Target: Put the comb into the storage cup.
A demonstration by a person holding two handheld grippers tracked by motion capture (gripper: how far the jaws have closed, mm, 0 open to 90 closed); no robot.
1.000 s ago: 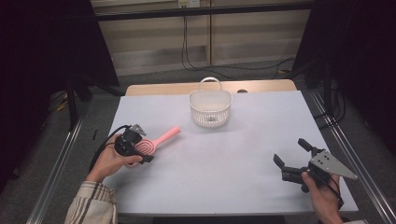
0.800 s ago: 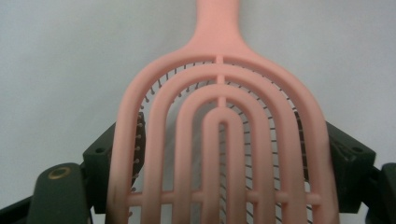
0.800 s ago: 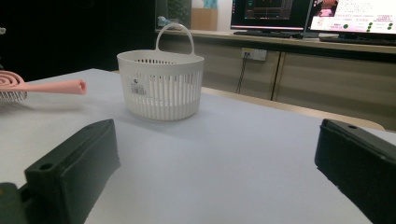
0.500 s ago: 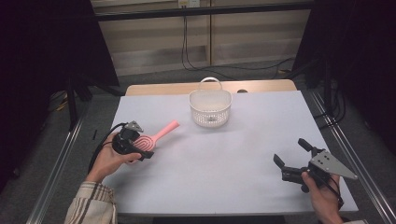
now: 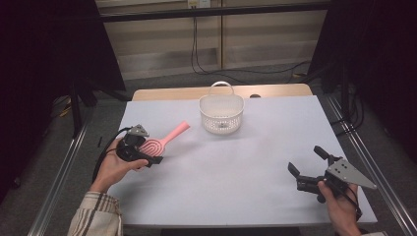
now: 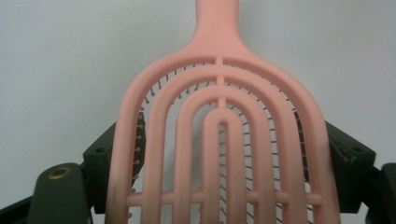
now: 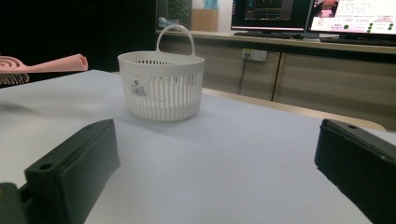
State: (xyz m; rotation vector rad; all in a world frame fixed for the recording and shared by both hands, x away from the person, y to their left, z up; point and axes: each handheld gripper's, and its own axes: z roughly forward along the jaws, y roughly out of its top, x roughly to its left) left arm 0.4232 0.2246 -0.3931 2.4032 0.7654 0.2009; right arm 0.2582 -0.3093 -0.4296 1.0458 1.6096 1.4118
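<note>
The counter is a wide pale sheet, bare across its middle and near edge, with open room between the two hands. At its far centre stands the white slatted basket, handle upright, just inside the far edge; the small label on its wall is too small to read.

The pink brush has moved a little since the earlier frames: its handle has drifted toward the counter's left edge and away from the basket. The left gripper is clamped across the brush's slotted head, jaws pressing both sides, handle pointing toward the basket.

The right gripper sits unchanged near the right front corner, jaws spread wide and holding nothing.
</note>
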